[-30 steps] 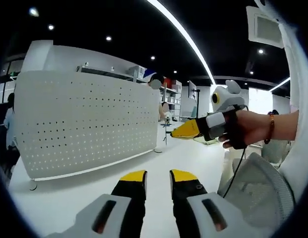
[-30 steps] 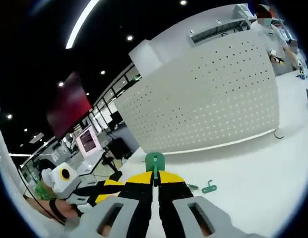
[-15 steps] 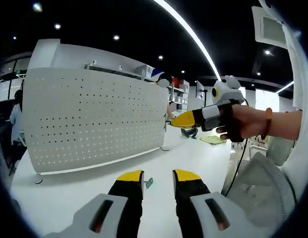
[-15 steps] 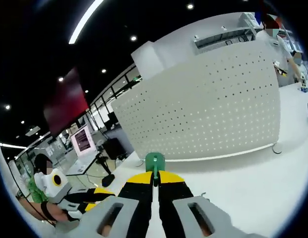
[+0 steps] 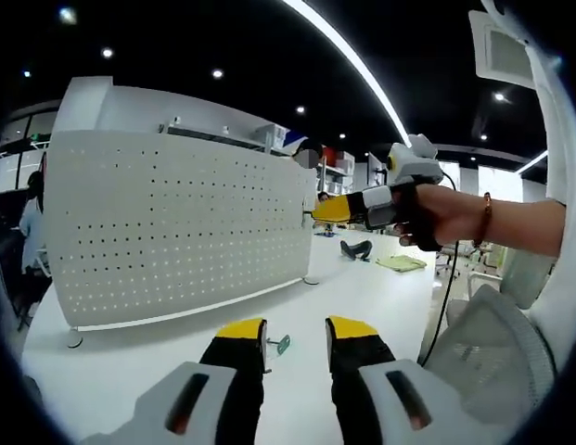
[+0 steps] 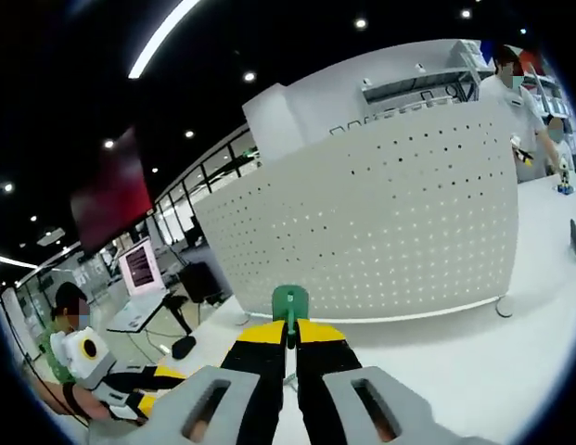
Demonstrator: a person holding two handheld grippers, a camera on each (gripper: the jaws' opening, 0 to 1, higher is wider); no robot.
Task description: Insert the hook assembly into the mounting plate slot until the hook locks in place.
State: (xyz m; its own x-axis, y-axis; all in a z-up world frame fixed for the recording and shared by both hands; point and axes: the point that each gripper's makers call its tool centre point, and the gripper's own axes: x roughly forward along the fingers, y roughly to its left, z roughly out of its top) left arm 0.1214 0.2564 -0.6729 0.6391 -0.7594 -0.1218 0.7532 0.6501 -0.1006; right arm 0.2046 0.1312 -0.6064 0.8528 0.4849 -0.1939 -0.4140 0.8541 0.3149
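Perforated panel (image 6: 380,222): matt white, looks like painted sheet metal. Hook (image 6: 289,304): smooth green plastic. Worktop (image 5: 343,287): smooth white, faintly glossy.

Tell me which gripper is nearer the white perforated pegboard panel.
Right. The right gripper, clamped on a green plastic hook, has its tips close to the white perforated pegboard panel's right edge. The left gripper hangs low over the white table, further back.
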